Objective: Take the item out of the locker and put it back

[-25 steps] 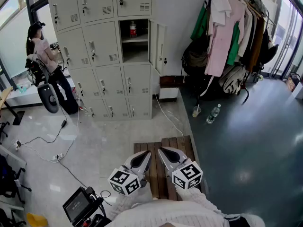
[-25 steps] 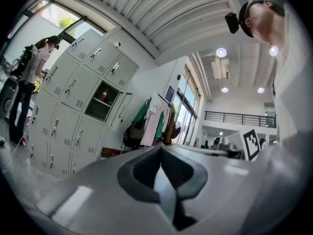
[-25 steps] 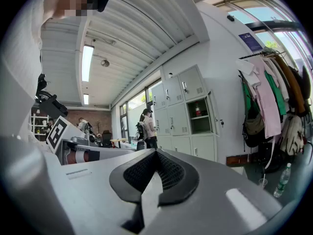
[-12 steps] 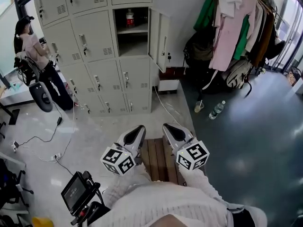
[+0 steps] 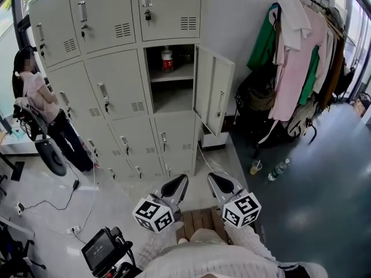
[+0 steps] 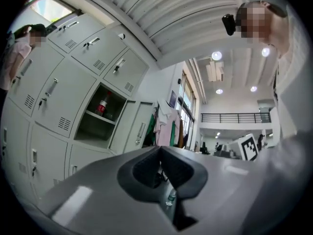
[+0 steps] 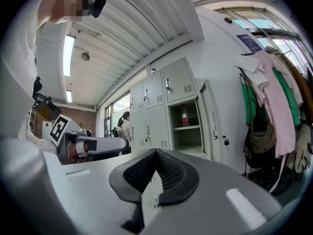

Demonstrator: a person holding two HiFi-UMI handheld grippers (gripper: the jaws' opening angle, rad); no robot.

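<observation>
A red-labelled bottle [image 5: 167,59] stands on the shelf of the open locker compartment [image 5: 171,94], whose door [image 5: 213,88] swings out to the right. My left gripper [image 5: 181,179] and right gripper [image 5: 213,177] are side by side low in the head view, well short of the lockers, both shut with nothing between the jaws. In the left gripper view the bottle [image 6: 101,104] shows up left of the shut left gripper [image 6: 159,150]. The right gripper view has the bottle [image 7: 185,115] above the shut right gripper [image 7: 156,152].
A person [image 5: 36,97] stands at the left by the lockers beside a black stand [image 5: 51,155]. Clothes and bags hang on a rack [image 5: 295,68] at right, with a cup [image 5: 255,167] and a bottle [image 5: 279,169] on the floor. A wooden pallet [image 5: 200,219] lies underfoot; a screen device [image 5: 101,251] sits lower left.
Both grippers have been carried together toward the lockers, which now look larger and closer. The jaws stayed shut and empty.
</observation>
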